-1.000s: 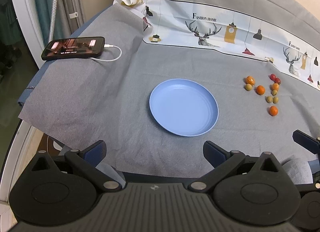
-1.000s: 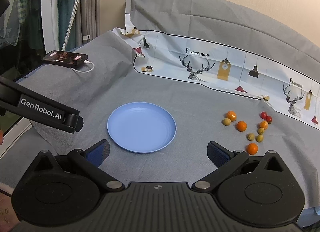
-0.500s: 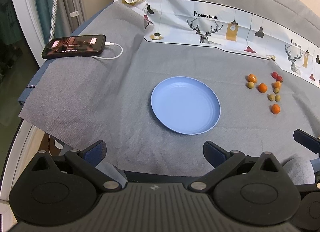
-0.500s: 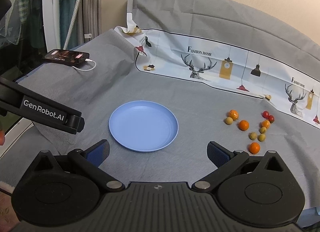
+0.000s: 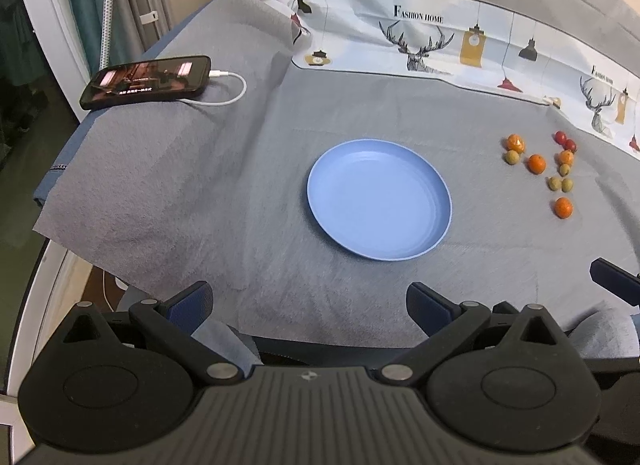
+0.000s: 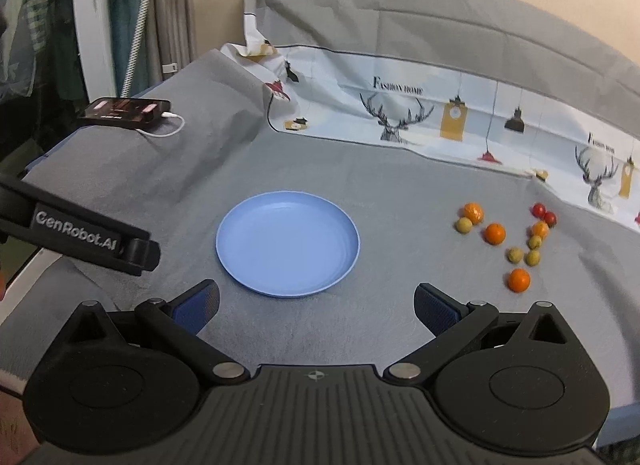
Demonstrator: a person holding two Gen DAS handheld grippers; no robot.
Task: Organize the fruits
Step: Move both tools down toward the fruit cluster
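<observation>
left gripper [image 5: 308, 307]: black body, blue pads, silver screws
right gripper [image 6: 316, 305]: the same
marking: white "GenRobot.AI" on left gripper

The plate [image 5: 379, 201] lies on the cloth [image 5: 168, 185] straight ahead of the left tongs [image 5: 308, 301], and ahead and a little left of the right tongs [image 6: 316, 301]. The fruits [image 6: 516, 241] lie in a loose cluster on the cloth well right of the plate, ahead and to the right of both tongs, with the printed sheet [image 6: 440, 121] behind them along the far edge. The phone [image 5: 148, 81] lies far ahead to the left, well apart from the plate, its cable [image 5: 230, 93] curling on the cloth just to its right.
</observation>
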